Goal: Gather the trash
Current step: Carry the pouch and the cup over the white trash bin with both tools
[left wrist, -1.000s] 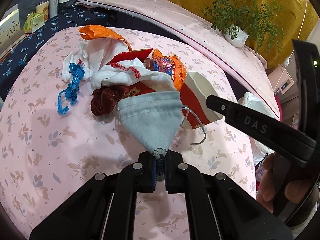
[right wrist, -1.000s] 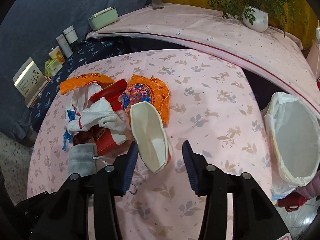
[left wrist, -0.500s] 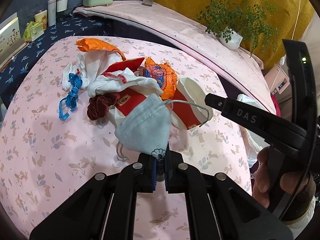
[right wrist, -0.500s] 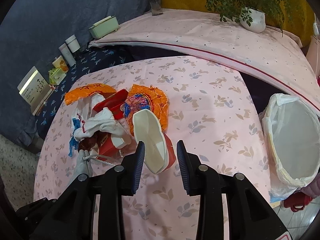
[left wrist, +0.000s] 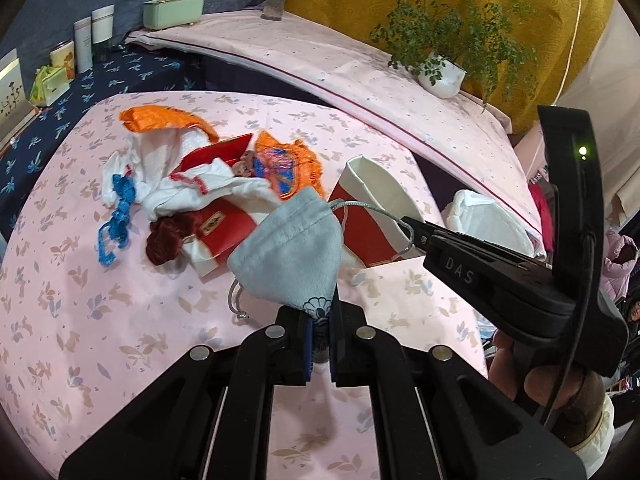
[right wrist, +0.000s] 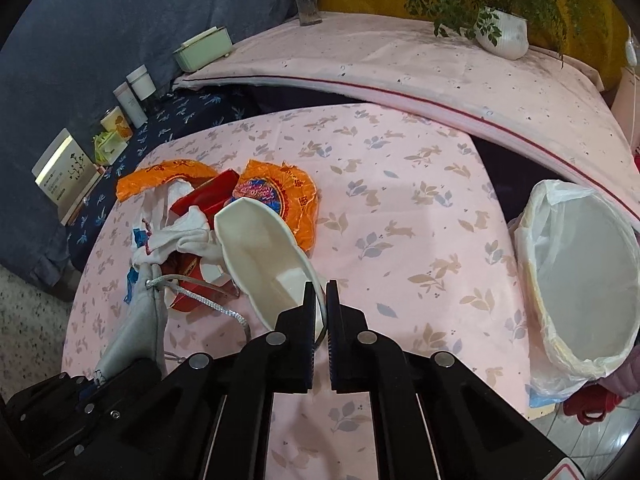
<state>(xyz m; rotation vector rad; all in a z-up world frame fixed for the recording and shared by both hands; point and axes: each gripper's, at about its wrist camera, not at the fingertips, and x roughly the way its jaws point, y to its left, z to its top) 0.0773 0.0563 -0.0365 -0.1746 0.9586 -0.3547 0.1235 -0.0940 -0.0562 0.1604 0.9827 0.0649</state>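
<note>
Here the grey pouch (left wrist: 292, 252) hangs pinched by its bottom corner in the left gripper (left wrist: 320, 326), raised just above the pink table (left wrist: 80, 320) on the near side of the trash pile (left wrist: 208, 192), its cord (left wrist: 372, 210) trailing toward the red box (left wrist: 372, 216). The right gripper (right wrist: 319, 300) is closed thin on the near rim of that box (right wrist: 264, 256), whose white open inside faces it, with the box leaning at the pile's right edge beside the orange wrapper (right wrist: 288, 196). Well to the right of the pile, off the table edge, stands the white-lined bin (right wrist: 580, 280), and a potted plant (right wrist: 500, 32) sits on the far ledge beyond.
</note>
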